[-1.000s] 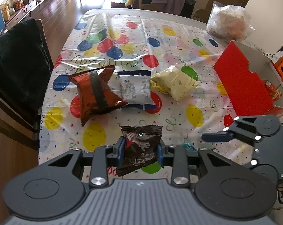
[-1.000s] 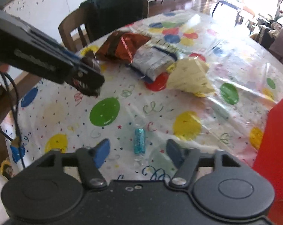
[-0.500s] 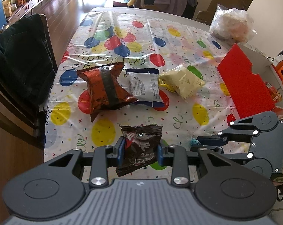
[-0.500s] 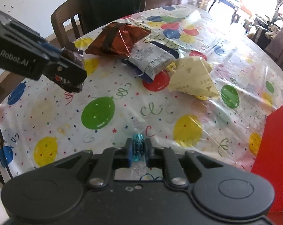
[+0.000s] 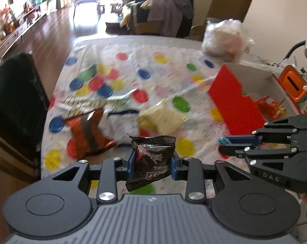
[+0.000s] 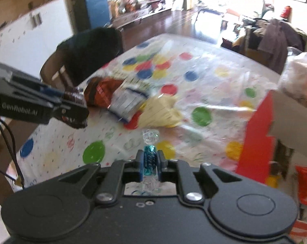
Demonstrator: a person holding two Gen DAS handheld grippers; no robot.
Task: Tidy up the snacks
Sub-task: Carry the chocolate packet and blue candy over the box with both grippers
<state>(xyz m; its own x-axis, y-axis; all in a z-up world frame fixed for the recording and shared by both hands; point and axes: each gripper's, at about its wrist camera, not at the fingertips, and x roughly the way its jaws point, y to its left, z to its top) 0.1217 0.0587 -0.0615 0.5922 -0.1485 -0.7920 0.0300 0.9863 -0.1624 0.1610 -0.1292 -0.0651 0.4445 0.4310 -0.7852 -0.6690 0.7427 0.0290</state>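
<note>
My left gripper (image 5: 152,163) is shut on a dark brown snack packet (image 5: 151,158), held above the near edge of the table. My right gripper (image 6: 149,163) is shut on a small teal wrapped candy (image 6: 149,158), lifted off the tablecloth. In the left wrist view the right gripper (image 5: 224,144) shows at the right with the candy (image 5: 222,140) at its tip. On the table lie an orange-brown packet (image 5: 86,134), a white packet with blue ends (image 5: 121,122) and a pale yellow packet (image 5: 161,120). A red-fronted box (image 5: 235,103) stands at the right.
A dotted tablecloth (image 5: 153,71) covers the table. A clear plastic bag (image 5: 226,40) sits at the far right, behind the box. An orange item (image 5: 294,83) stands beyond the box. A chair draped in black cloth (image 5: 15,97) is at the left edge. Orange packets (image 5: 271,105) lie inside the box.
The right gripper closed on the teal candy and raised it off the table. Both grippers rose, and the left one kept hold of the dark packet.
</note>
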